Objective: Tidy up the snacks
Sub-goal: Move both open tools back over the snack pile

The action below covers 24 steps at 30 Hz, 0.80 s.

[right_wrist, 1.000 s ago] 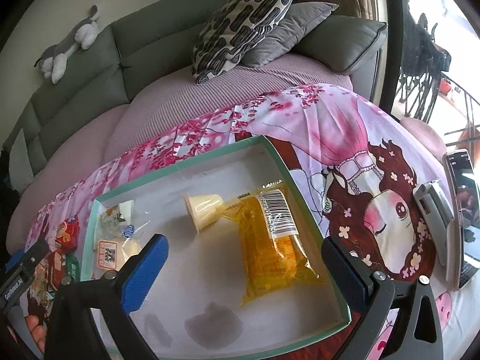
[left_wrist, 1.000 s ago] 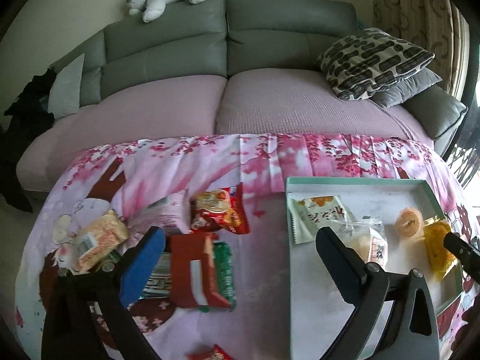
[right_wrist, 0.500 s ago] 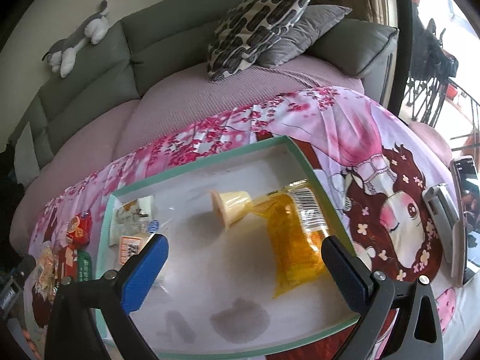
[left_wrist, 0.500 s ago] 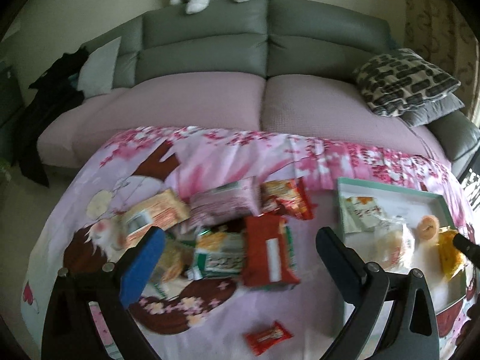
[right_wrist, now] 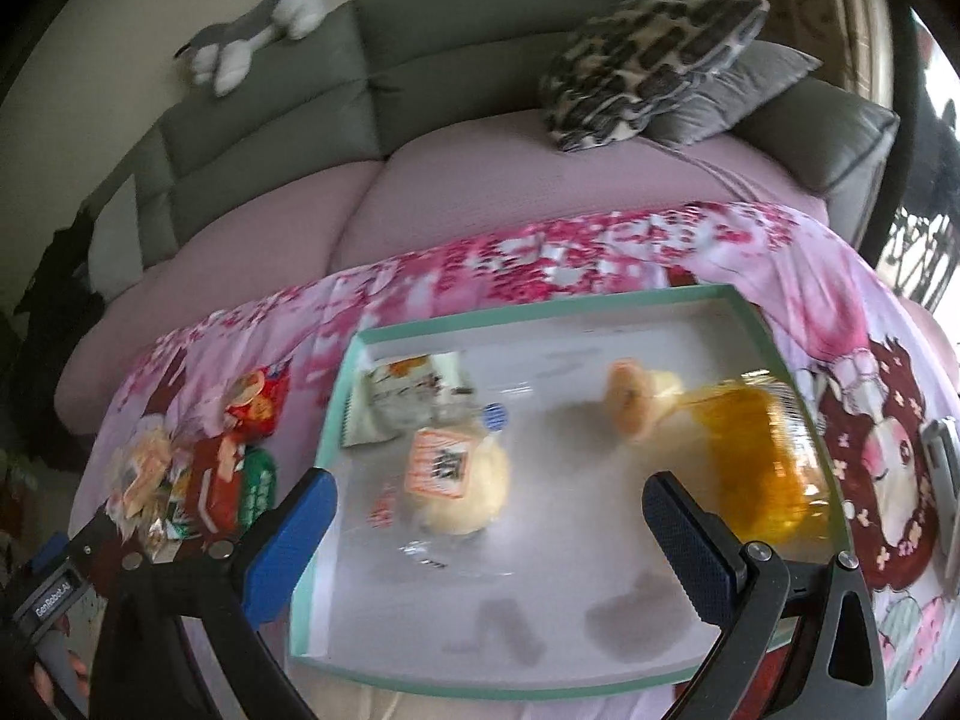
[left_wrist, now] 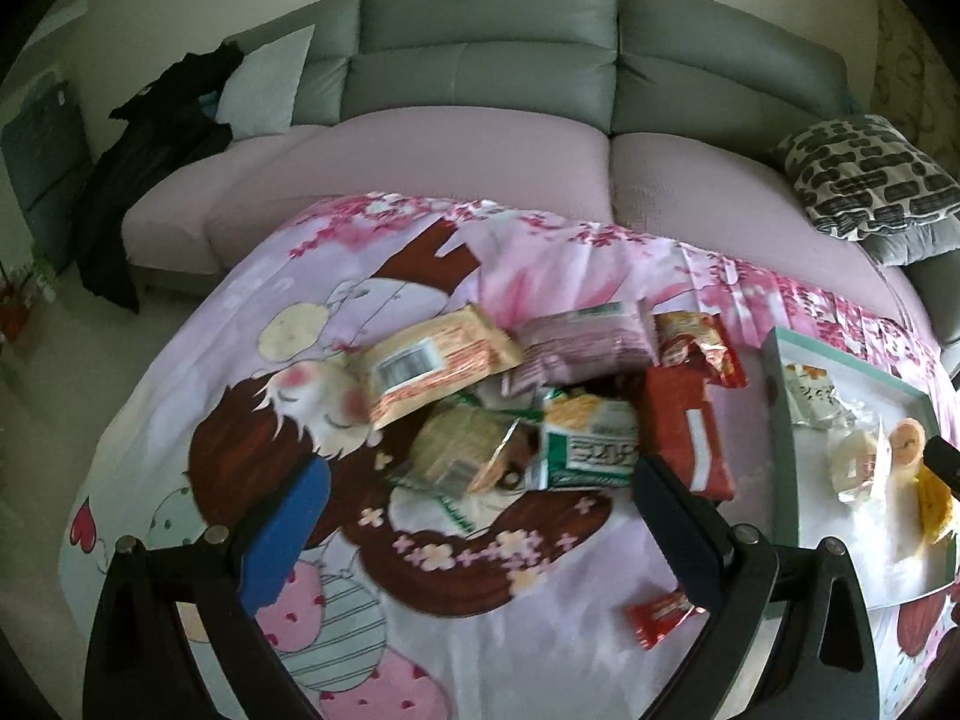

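Note:
A pile of snack packets [left_wrist: 540, 402] lies on the pink cartoon cloth: an orange packet [left_wrist: 432, 363], a pink one [left_wrist: 585, 342], a green-white one [left_wrist: 591, 450] and a red one [left_wrist: 690, 432]. My left gripper [left_wrist: 480, 498] is open and empty just in front of the pile. A small red packet [left_wrist: 660, 624] lies by its right finger. The green-rimmed tray [right_wrist: 336, 450] holds a bun packet [right_wrist: 456, 480], a white sachet [right_wrist: 390, 402], a jelly cup [right_wrist: 630, 402] and a yellow packet [right_wrist: 756, 462]. My right gripper [right_wrist: 486, 534] is open and empty above the tray's near side.
A grey and pink sofa [left_wrist: 480, 120] stands behind the table, with a patterned cushion [left_wrist: 870, 180] and a plush toy [right_wrist: 258, 42] on it. A phone-like device [right_wrist: 942, 468] lies at the table's right edge. Dark clothing [left_wrist: 150, 150] hangs at the left.
My left gripper has swung left from the tray to face the snack pile. My right gripper has shifted left over the tray, so the bun packet sits between its fingers.

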Motion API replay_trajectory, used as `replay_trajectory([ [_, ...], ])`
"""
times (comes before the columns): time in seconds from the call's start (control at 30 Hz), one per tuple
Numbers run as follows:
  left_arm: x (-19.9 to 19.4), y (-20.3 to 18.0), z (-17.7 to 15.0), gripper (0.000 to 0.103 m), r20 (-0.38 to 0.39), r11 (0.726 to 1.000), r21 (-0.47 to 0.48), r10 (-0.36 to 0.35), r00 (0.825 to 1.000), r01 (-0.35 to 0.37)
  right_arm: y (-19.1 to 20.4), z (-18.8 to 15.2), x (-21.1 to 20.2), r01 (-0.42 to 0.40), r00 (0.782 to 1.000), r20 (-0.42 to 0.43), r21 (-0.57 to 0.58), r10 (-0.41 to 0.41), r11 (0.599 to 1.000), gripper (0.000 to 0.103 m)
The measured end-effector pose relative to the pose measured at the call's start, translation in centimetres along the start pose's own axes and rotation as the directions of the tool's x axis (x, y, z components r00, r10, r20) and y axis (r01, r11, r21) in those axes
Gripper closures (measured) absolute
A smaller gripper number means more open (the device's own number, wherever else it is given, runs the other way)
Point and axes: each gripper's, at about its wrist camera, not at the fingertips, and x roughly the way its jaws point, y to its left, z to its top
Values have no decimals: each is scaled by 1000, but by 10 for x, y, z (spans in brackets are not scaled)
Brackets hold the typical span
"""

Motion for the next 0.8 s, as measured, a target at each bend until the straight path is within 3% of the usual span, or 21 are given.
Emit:
replay_trajectory([
  [0.4, 3, 37, -16, 3, -48, 999, -26, 39, 998, -40, 49, -15, 5, -93, 995, -43, -81, 90, 992, 0],
  [0.8, 17, 42, -24, 3, -108, 1000, -14, 15, 994, -17, 105, -40, 14, -163, 984, -107, -229, 142, 960, 4],
])
